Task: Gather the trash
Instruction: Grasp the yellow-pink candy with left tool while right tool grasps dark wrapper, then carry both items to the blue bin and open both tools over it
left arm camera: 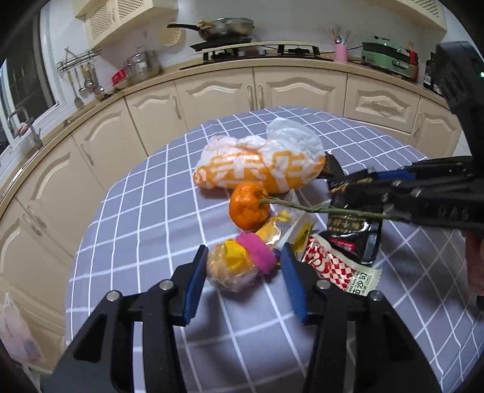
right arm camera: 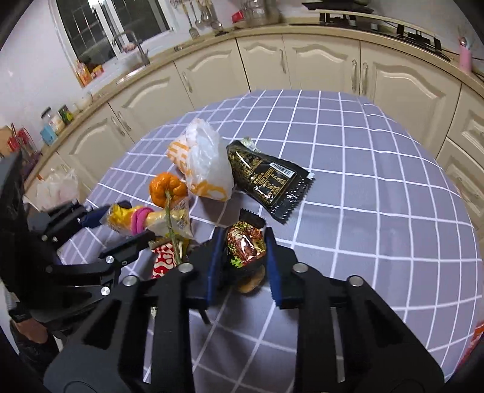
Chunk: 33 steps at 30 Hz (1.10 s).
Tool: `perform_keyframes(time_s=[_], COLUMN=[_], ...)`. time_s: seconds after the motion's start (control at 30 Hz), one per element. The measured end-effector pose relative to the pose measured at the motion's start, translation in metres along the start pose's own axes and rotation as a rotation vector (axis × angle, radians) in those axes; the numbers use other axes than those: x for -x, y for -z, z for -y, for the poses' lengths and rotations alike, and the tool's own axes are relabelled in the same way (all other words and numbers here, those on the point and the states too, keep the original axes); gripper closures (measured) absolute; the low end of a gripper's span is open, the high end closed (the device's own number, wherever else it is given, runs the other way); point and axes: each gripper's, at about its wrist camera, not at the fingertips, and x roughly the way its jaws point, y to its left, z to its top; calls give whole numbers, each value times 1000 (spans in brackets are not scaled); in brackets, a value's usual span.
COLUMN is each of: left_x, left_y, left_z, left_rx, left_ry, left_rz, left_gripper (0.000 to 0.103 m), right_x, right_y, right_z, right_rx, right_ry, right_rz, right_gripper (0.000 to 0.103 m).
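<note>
Trash lies on a table with a grey checked cloth (left arm camera: 145, 211). My left gripper (left arm camera: 242, 263) is open around a clear bag of yellow scraps with a pink band (left arm camera: 239, 260), its pads on either side. My right gripper (right arm camera: 242, 245) is shut on a black and red snack wrapper (right arm camera: 246, 245), seen from the side in the left wrist view (left arm camera: 372, 178). An orange (left arm camera: 246, 208) with a long green stem (left arm camera: 317, 208) lies between them. An orange-and-white plastic bag (left arm camera: 263, 169), a black packet (right arm camera: 267, 181) and a red checked sachet (left arm camera: 335, 266) lie nearby.
Cream kitchen cabinets (left arm camera: 211, 99) curve around behind the table. The counter holds a stove with a pan (left arm camera: 224, 28), a pink utensil cup (left arm camera: 341, 51) and a green appliance (left arm camera: 387, 57). A white plastic bag (right arm camera: 57, 187) sits on the floor at left.
</note>
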Motion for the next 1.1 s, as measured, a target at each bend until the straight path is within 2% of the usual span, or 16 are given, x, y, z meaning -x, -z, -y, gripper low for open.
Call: perform_keyframes(time_s=[0.03,0.13,0.23,0.33,0.43,0.5,0.53,0.57,0.7,0.77,0.8,0.83,0.87,0.97,1.1], left_x=[3,14,28,35,41,47,49,53,66,71,74,77,80,87,94], left_y=[3,12,21,26,30,33,33,36,44,49,51,53,55,59,59], left_z=[0,-1,1,5,10,11,10,9,3,2,2,1,2,6,15], left_rx=[10,46,78,90,96,113,122,142,199,223,232,241,255,271,287], left_ry=[-3,-12,-19,-17,-26,-30,-30,-32,-41,-37,-35,-32,-24,-19,-4], left_rz=[1,9,22,25,27,36,41,49,72,80,84,88,93,105,122], left_gripper=[56,56,56,56,56,56,56,56,56,56,56,56,56,56,56], right_x=[5,20,31,33,33,30,26,23,0,-17,-27,-31,-32,-21,2], right_y=[1,6,12,18,19,17,15,13,2,-3,-3,-3,-3,-2,4], right_z=[3,12,20,20,17,14,10,7,-8,-18,-23,-27,-31,-29,-19], right_rx=[-8,-28,-48,-41,-53,-66,-65,-62,-29,13,43,66,92,80,57], right_ry=[-9,-16,-37,-58,-40,-44,-32,-21,-1,19,27,42,54,0,-18], right_rz=[11,39,47,17,26,26,29,31,-11,-52,-75,-76,-64,-42,13], right_gripper=[89,96,96,96,95,84,57,35,35,42,53,69,74,84,87])
